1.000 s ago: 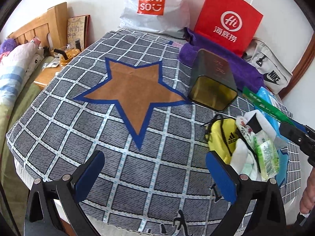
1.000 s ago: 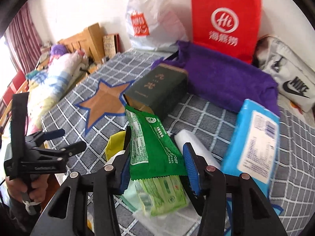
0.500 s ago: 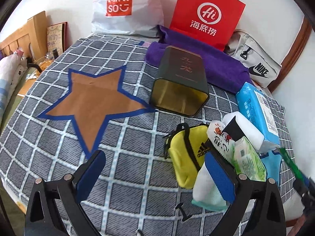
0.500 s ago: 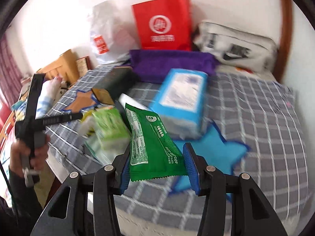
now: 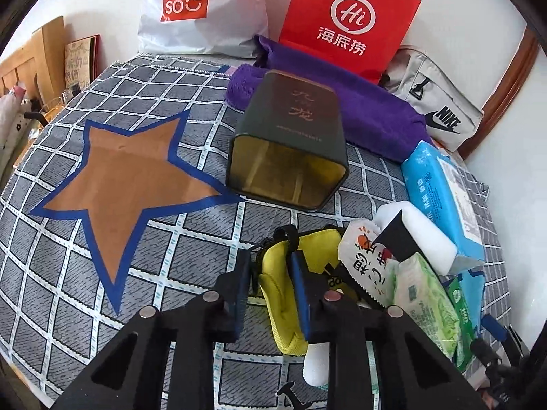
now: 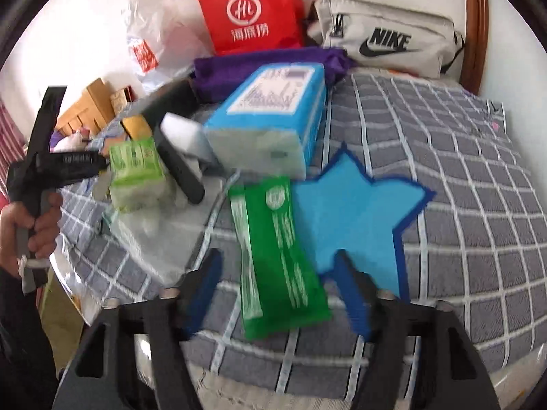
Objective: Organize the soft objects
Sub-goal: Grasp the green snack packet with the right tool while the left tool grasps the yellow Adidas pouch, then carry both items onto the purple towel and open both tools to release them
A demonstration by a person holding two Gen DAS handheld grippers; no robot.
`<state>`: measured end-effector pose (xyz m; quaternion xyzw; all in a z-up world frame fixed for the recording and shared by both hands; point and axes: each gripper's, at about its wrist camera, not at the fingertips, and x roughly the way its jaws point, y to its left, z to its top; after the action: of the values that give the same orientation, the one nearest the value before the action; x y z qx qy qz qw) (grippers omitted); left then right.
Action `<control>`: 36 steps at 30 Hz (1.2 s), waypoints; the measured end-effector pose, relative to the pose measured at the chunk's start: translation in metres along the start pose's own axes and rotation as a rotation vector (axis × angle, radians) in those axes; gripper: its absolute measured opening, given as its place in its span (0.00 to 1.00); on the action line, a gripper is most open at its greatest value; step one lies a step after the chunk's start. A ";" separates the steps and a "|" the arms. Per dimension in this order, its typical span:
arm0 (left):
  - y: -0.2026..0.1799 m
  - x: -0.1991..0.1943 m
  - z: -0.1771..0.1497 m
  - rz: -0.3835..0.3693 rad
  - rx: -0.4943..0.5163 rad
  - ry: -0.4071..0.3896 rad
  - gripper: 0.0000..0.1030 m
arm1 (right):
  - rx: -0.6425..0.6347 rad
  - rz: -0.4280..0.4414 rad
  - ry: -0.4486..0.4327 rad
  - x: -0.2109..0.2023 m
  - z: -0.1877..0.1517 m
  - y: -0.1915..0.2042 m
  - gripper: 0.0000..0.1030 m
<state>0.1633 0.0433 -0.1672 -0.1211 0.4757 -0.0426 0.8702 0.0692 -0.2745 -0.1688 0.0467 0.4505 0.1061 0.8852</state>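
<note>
The left tool (image 5: 270, 282) has its blue pads drawn in narrow around the near end of a yellow pouch (image 5: 278, 302), one pad on each side of it; whether they press the fabric or only flank it is hard to tell. The pouch lies on the checked bed cover (image 5: 54, 266) toward its near right edge, touching a white snack packet (image 5: 360, 251) with orange print. Just beside that are a white foam block (image 5: 415, 235), a green tissue pack (image 5: 425, 299) and a blue wipes pack (image 5: 444, 198), crowded together so their lower edges hide each other. Further in, a dark tin (image 5: 290, 150) lies on its side with its open mouth facing the camera, next to a brown star (image 5: 126, 177) on the cover. Behind it is a purple towel (image 5: 369, 109), then a red paper bag (image 5: 348, 24), a white Miniso bag (image 5: 201, 7) and a grey Nike bag (image 5: 441, 112) against the wall. The right tool (image 6: 277, 290) stands wide open, its pads on either side of a green packet (image 6: 278, 263) that lies flat on the cover near the front edge, partly over a blue star (image 6: 359, 212); the pads are apart from the packet. This view is motion-blurred, so print is unreadable. At its left edge a hand (image 6: 27, 225) grips the other tool's handle, cut off by the frame.
</note>
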 end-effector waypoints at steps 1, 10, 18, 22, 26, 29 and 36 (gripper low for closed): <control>0.002 -0.004 0.001 -0.013 -0.010 -0.001 0.19 | 0.014 0.007 -0.012 0.000 0.004 -0.002 0.74; 0.028 -0.026 0.006 0.011 -0.033 -0.028 0.18 | -0.025 0.004 0.087 0.036 0.019 0.013 0.71; 0.044 -0.049 0.012 0.037 -0.052 -0.067 0.18 | -0.071 -0.055 0.096 0.033 0.018 0.021 0.31; 0.052 -0.063 0.014 0.036 -0.061 -0.089 0.18 | -0.065 -0.071 0.058 0.012 0.023 0.021 0.30; 0.055 -0.077 0.021 0.022 -0.074 -0.119 0.18 | -0.039 -0.062 0.017 -0.010 0.034 0.019 0.30; 0.055 -0.085 0.027 0.016 -0.085 -0.142 0.18 | -0.027 -0.068 -0.011 -0.022 0.046 0.019 0.30; 0.047 -0.094 0.046 0.023 -0.086 -0.168 0.18 | 0.011 -0.068 -0.053 -0.036 0.083 0.019 0.31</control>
<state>0.1488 0.1145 -0.0788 -0.1562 0.4038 -0.0019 0.9014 0.1128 -0.2635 -0.0883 0.0389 0.4287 0.0720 0.8997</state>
